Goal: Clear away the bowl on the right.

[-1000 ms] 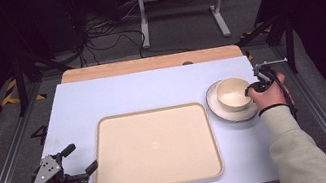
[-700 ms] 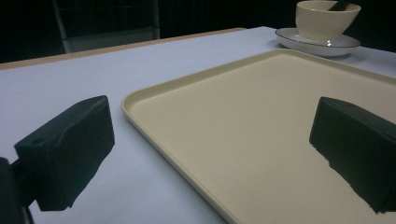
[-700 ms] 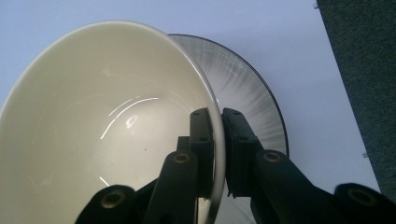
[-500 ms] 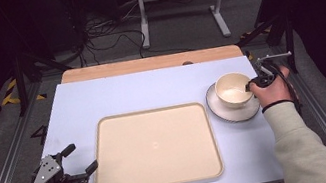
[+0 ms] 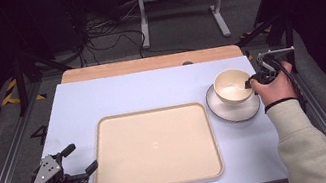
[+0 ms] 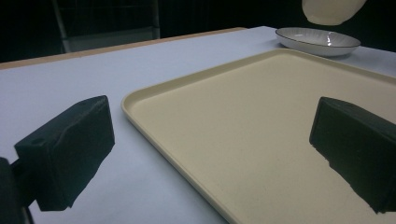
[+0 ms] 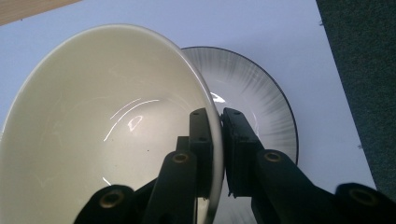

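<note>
High view: no readable writing; one cream rectangular tray, one cream bowl, one dark-rimmed white saucer on pale counter. Right tongs clamped on bowl rim. Left tongs spread wide, holding nothing.

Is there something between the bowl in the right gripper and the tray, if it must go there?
Nothing visible. The bowl, clamped by the right gripper, hangs above the plate; the tray lies bare, left gripper at its corner.

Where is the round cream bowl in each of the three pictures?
High view: the bowl is at the right, above the plate, pinched by the right gripper.
Left gripper view: its underside is at the top right edge, lifted over the plate.
Right gripper view: it is large on the left.
Shared landmark: the dark-rimmed plate.
</note>
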The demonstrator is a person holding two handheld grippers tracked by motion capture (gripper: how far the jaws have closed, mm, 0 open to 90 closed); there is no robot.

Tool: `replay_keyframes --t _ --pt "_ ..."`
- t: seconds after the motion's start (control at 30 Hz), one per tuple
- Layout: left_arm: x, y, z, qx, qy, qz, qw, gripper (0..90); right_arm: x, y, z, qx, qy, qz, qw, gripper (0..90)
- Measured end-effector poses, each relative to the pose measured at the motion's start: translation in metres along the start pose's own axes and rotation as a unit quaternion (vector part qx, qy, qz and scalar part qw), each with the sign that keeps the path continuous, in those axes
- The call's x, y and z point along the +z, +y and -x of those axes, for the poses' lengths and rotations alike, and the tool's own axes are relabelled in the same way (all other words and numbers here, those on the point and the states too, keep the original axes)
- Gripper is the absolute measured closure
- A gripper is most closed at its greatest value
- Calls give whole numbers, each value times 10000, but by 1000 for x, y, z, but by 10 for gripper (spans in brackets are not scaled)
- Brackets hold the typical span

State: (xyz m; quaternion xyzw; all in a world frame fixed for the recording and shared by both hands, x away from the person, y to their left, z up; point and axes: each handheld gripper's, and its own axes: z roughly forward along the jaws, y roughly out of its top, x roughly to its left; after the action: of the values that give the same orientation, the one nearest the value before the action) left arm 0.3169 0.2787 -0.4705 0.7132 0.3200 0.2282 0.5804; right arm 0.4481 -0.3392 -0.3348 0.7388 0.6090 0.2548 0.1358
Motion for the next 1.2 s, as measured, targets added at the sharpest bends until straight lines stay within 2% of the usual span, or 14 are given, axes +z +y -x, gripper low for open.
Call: replay_keyframes --t 0.37,0.73,0.83,0.9,1.0,1.2 --pt "0 0 0 1 -4 0 10000 6 -6 -3 -11 -131 106 -50 9998 831" --pt "0 0 0 -4 -11 6 10000 6 -11 -10 -40 -343 377 -166 9986 830" --pt "0 0 0 6 -24 1 10000 6 -12 -15 -53 -523 424 -166 9976 830" --pt "0 0 0 -3 -22 4 10000 6 -13 -16 -56 -534 430 -192 9975 830" --pt "0 0 0 19 -32 -17 10000 6 -14 -22 -69 -721 534 -215 9957 829" --pt "0 0 0 18 -33 -15 10000 6 -17 -28 -86 -921 643 -281 9933 829"
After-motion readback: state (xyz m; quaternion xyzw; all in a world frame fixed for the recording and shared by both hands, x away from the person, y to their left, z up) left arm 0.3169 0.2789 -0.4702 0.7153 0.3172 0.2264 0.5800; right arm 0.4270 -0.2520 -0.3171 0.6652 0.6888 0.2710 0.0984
